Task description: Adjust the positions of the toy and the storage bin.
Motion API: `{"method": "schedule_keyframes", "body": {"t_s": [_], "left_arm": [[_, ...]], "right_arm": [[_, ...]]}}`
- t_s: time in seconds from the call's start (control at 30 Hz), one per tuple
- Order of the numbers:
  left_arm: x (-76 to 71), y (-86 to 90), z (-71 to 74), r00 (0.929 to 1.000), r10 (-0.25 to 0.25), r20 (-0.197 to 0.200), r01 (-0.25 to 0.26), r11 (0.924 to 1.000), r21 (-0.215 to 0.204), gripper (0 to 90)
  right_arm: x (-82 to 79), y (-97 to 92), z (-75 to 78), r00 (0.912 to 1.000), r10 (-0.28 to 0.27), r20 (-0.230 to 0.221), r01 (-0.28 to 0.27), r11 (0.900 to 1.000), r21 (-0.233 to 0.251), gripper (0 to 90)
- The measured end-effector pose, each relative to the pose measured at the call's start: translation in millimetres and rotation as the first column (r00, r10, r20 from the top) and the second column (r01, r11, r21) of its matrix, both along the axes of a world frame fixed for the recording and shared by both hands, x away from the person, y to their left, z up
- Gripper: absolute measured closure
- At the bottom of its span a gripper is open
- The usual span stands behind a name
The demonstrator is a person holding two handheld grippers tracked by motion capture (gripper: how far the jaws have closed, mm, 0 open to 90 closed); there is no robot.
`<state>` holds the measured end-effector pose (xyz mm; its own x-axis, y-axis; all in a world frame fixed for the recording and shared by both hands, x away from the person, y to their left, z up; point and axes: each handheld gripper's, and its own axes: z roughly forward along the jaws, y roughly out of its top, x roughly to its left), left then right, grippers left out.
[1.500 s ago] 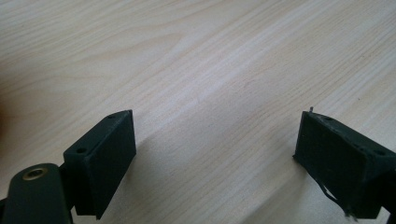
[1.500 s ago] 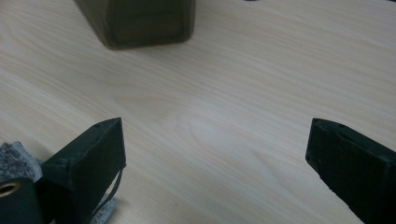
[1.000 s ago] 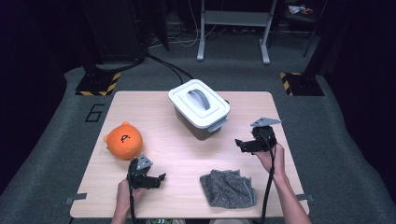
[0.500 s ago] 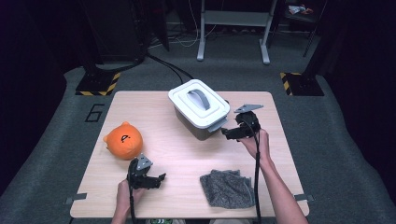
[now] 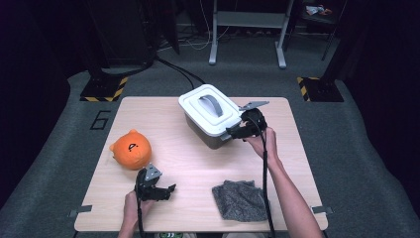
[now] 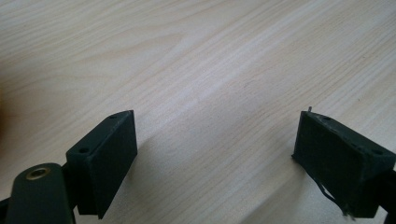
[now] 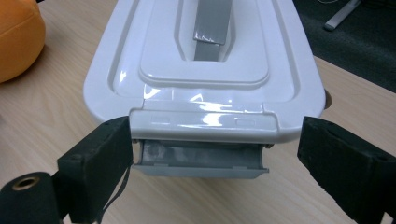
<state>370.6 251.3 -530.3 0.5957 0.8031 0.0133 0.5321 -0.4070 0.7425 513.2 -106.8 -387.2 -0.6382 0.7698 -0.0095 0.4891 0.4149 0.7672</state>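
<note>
Right hand-held gripper [image 7: 212, 163], jaws spread and just closing slightly with nothing gripped, lines up on the grey latch [image 7: 201, 161] of the lidded white plastic box [image 5: 210, 114] mid-desk [image 5: 198, 163]; unclipping likely comes next, while the left hand-held gripper [image 5: 166, 191] rests released

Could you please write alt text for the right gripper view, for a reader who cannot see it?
The right hand-held gripper faces the short end of a white lidded box on a wooden table, its black jaws open on either side of the grey latch under the lid's edge. A grey handle lies in the lid's recess, and an orange plush toy sits at the upper left.
</note>
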Motion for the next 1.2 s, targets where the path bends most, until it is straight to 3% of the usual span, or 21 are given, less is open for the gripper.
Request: {"method": "schedule_keyframes", "body": {"t_s": [0.23,0.67,0.9,1.2], "left_arm": [[0.0,0.0,0.0,1.0000,0.000,0.001,0.000,1.0000,0.000,12.8],[0.0,0.0,0.0,1.0000,-0.001,0.000,0.001,1.0000,-0.001,12.9],[-0.1,0.0,-0.1,1.0000,-0.003,0.004,0.003,1.0000,0.002,13.1],[-0.2,0.0,0.0,1.0000,-0.004,0.004,0.004,1.0000,0.003,13.2]], "right_arm": [[19.2,13.1,2.7,1.0000,0.007,-0.005,-0.007,0.9997,-0.024,10.4],[38.7,34.7,-5.1,0.9993,0.005,-0.037,-0.007,0.9987,-0.051,11.7],[46.8,35.5,-9.9,0.9983,0.012,-0.056,-0.015,0.9987,-0.048,12.0],[45.8,28.4,-10.0,0.9979,0.014,-0.063,-0.016,0.9988,-0.046,12.1]]}}
